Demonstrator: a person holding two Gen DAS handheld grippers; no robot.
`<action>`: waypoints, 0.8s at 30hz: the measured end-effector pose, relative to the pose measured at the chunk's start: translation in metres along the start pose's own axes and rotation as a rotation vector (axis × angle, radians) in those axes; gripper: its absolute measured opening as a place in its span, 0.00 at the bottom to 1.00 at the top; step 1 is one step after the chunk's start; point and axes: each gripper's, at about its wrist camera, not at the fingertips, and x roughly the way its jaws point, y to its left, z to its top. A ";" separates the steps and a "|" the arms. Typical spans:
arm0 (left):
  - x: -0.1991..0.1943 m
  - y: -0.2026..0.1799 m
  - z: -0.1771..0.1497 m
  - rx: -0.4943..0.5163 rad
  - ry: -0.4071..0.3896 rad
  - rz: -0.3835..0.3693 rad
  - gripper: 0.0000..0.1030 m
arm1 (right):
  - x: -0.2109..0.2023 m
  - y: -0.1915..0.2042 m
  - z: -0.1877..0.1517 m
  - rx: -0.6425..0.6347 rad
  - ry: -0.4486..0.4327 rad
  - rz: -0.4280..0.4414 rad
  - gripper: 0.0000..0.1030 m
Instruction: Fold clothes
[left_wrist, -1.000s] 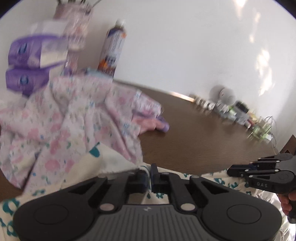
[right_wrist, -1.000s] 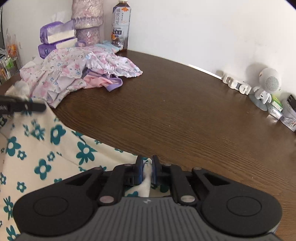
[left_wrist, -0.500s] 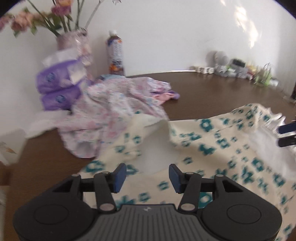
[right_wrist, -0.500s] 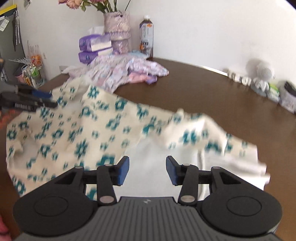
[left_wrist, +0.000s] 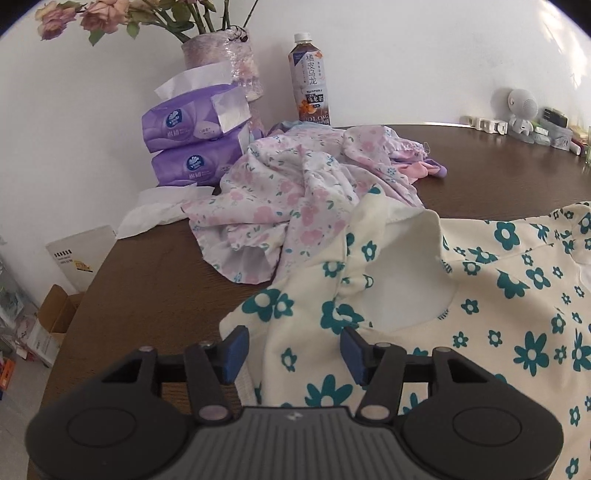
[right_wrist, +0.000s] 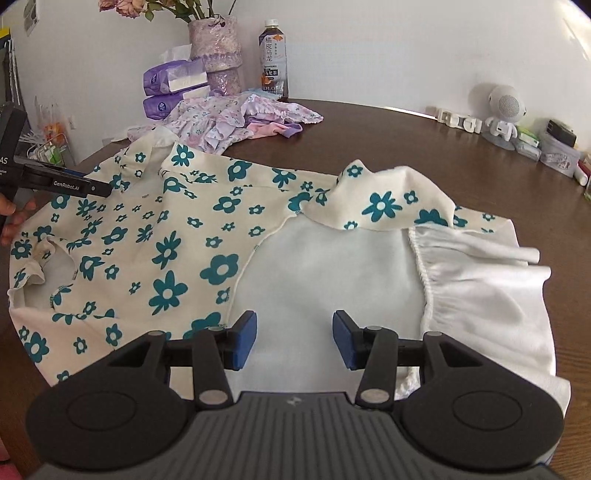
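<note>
Cream garment (right_wrist: 155, 243) with teal flowers lies spread on the brown table (right_wrist: 369, 140), its long axis running left to right in front of both grippers, just this side of the pink floral clothes pile (left_wrist: 295, 192). Left gripper (left_wrist: 291, 350) hovers spread over the garment's left end; right gripper (right_wrist: 293, 339), also spread (nothing pinched), hangs over the white lining, nearer the ruffled end.

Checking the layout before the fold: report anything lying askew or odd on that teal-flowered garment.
The teal-flowered garment is not flat: one flap is flipped back showing its white inside, and the white gathered part is rumpled. Its far corner lies over the pink floral pile.
</note>
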 end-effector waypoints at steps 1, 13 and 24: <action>0.002 -0.003 0.001 0.008 0.006 -0.022 0.18 | 0.000 0.000 0.000 0.002 -0.002 0.001 0.46; -0.008 0.013 -0.004 0.026 0.004 0.018 0.02 | -0.002 0.007 -0.007 -0.024 -0.016 -0.041 0.48; -0.031 0.032 -0.025 -0.079 0.078 -0.114 0.08 | -0.032 -0.009 -0.009 0.095 -0.056 0.049 0.50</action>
